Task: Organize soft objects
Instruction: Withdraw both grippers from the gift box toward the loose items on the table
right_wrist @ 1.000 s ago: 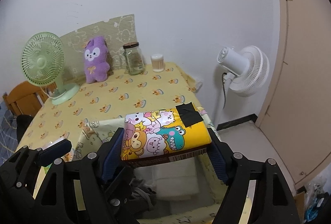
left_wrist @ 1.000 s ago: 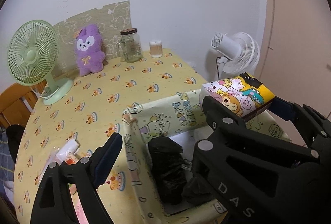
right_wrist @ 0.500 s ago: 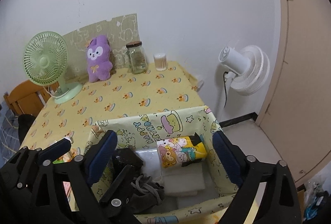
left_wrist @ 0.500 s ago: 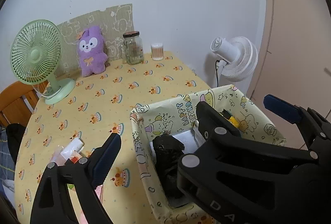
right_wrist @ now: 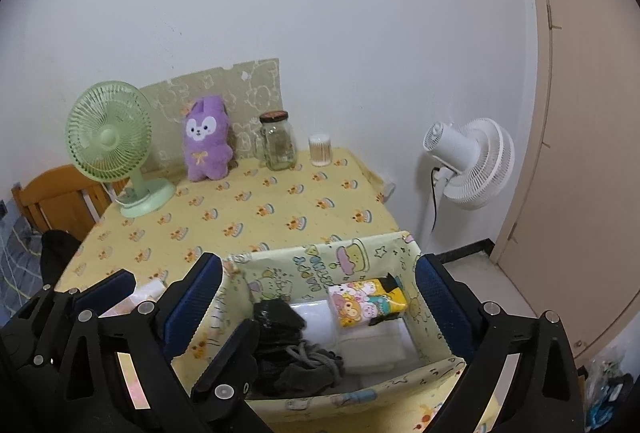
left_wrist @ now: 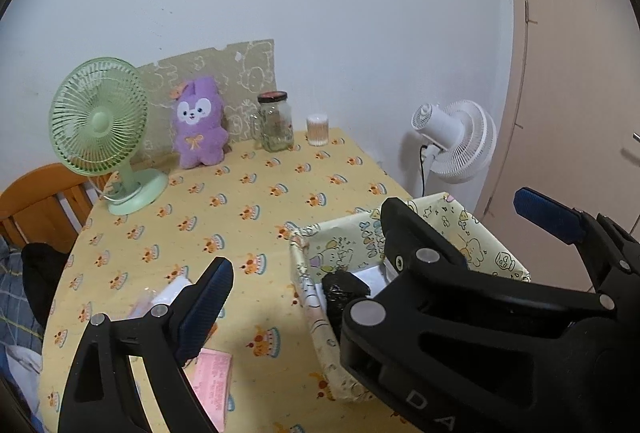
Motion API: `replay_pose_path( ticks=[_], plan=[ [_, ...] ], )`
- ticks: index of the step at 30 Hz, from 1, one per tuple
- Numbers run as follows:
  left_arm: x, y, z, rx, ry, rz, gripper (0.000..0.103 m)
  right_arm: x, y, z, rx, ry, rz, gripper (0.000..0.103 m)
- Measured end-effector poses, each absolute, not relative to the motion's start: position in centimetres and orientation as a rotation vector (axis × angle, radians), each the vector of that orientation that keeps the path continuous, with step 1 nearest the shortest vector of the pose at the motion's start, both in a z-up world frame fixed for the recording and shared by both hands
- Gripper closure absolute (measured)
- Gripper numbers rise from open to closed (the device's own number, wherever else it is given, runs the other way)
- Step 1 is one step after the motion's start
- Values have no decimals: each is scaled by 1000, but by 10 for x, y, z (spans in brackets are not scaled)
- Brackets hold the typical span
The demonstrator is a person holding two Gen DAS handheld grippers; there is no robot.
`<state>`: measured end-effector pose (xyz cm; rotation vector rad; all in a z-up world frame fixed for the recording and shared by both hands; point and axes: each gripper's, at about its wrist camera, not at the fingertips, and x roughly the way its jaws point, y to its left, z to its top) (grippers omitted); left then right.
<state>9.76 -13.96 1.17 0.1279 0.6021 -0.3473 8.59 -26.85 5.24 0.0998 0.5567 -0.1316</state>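
A yellow cartoon-print fabric bin (right_wrist: 360, 257) (left_wrist: 344, 245) stands at the table's near right edge. Inside lie a yellow cartoon tissue pack (right_wrist: 366, 301), a black bundle (right_wrist: 278, 313) (left_wrist: 344, 285), grey cloth (right_wrist: 312, 365) and white folded cloth (right_wrist: 376, 345). My right gripper (right_wrist: 318, 289) is open and empty above the bin. My left gripper (left_wrist: 372, 249) is open and empty, left of the bin. A pink packet (left_wrist: 212, 377) and a clear-wrapped pack (left_wrist: 160, 297) lie on the table below the left finger. A purple plush (left_wrist: 198, 123) (right_wrist: 206, 145) sits at the back.
A green desk fan (left_wrist: 100, 125) stands back left. A glass jar (left_wrist: 274, 121) and a cotton-swab cup (left_wrist: 318, 129) stand at the back. A white floor fan (left_wrist: 452, 137) stands beyond the table's right edge. A wooden chair (left_wrist: 36, 201) is at left.
My right gripper opened and let the yellow tissue pack fall into the bin, then rose. My left gripper drew back and up from the bin.
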Motion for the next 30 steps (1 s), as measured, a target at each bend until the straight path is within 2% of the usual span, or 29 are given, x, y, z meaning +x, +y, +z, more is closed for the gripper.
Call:
replay_pose_path(
  ticks=[17,30],
  plan=[
    [76,-83,26,67,533,-301,9,68,-210,74,49,516,-88,2],
    [70,-35,20,42,525,-209,9,71,-162,68,35,523,-1,2]
  ],
)
